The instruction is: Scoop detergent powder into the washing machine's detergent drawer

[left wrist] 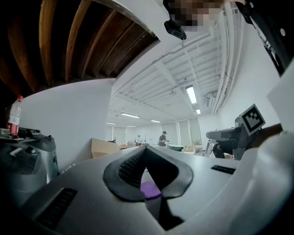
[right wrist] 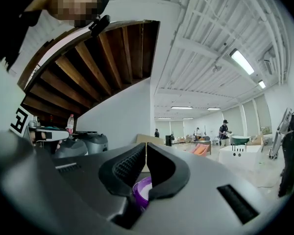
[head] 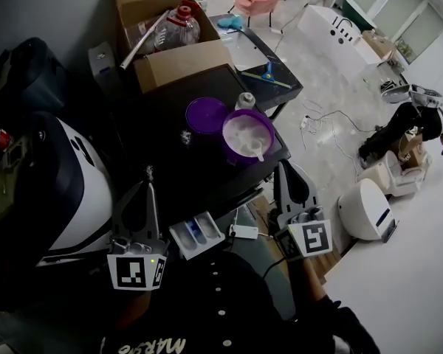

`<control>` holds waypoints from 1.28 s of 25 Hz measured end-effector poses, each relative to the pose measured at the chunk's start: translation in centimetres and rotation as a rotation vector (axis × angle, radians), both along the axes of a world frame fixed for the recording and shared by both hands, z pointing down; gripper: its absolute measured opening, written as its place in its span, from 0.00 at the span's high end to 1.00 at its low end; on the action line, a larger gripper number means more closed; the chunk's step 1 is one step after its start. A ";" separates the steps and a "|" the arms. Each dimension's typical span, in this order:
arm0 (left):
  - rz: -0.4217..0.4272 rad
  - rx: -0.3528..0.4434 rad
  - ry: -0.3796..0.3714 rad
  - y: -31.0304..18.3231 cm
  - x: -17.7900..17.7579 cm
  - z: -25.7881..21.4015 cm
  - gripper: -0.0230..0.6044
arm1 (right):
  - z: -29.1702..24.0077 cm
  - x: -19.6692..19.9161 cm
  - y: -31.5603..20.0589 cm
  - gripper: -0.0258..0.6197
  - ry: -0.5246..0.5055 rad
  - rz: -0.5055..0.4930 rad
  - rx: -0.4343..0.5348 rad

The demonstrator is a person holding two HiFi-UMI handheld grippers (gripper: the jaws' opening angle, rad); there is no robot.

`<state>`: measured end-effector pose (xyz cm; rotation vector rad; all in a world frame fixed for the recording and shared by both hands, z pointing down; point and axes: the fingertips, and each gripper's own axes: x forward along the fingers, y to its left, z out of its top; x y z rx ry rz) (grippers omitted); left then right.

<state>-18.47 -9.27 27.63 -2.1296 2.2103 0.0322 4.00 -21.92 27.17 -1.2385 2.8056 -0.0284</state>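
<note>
Evidently scooping hadn't begun: left gripper point(head: 149, 172) and right gripper point(head: 284, 165) hung near the round purple plastic powder tub point(head: 236, 158), jaws together, empty. Next, grasping the white scoop point(head: 255, 149) inside that tub would need opened jaws.

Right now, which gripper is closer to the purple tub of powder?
Right. In the head view the right gripper sits just below and right of the purple tub; the left gripper is farther off, down to its left.

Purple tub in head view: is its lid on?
No: the purple tub stands open, with white powder and a scoop showing inside, and the purple lid lies beside it.
</note>
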 end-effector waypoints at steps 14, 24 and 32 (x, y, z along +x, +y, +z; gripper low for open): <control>-0.088 0.020 -0.056 3.3 -3.0 -1.2 0.94 | 0.3 2.2 1.8 0.91 0.061 0.058 0.044; -0.080 0.027 -0.048 3.9 -2.7 -1.3 0.94 | -0.6 0.7 3.0 0.91 0.051 0.030 0.053; -0.075 0.021 -0.037 4.0 -2.5 -0.9 0.94 | -0.6 -0.4 3.5 0.91 0.059 0.008 0.057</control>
